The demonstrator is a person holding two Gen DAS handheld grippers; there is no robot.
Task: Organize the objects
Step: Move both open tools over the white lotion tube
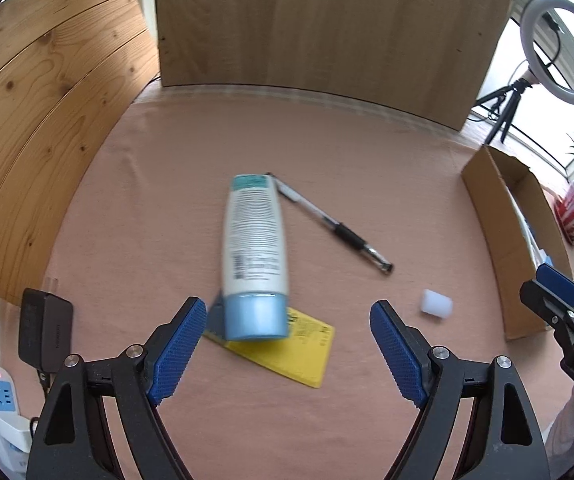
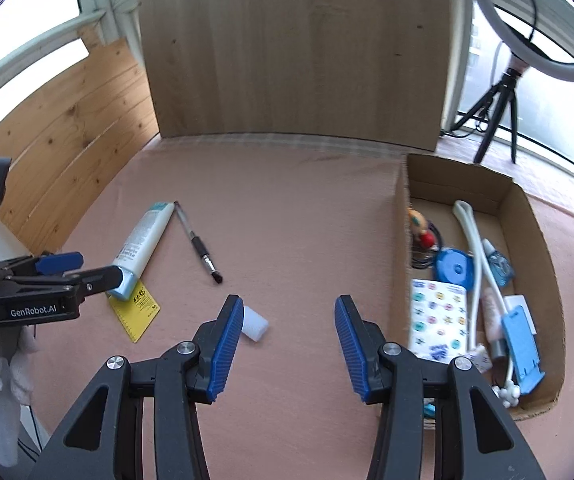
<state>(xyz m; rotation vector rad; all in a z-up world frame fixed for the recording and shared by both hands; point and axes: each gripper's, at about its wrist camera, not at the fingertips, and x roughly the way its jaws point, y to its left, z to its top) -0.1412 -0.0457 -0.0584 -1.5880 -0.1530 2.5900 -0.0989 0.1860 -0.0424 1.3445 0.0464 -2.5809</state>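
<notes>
Left claw [image 1: 287,344] spread wide just above the blue cap of the white tube [image 1: 253,248], gripping nothing; tube lying on the pink desk [image 1: 167,160], cap end overlapping a yellow card [image 1: 299,348], far end touching a black-gripped pen [image 1: 327,224] (slightly blurred). Right claw [image 2: 289,344] likewise spread and empty over bare desk, a small white cap [image 2: 255,323] just beside its left finger; cardboard box [image 2: 401,220] to the right, holding a patterned packet [image 2: 441,316], a blue round case [image 2: 455,268] and a blue clip [image 2: 521,344], among other small things.
</notes>
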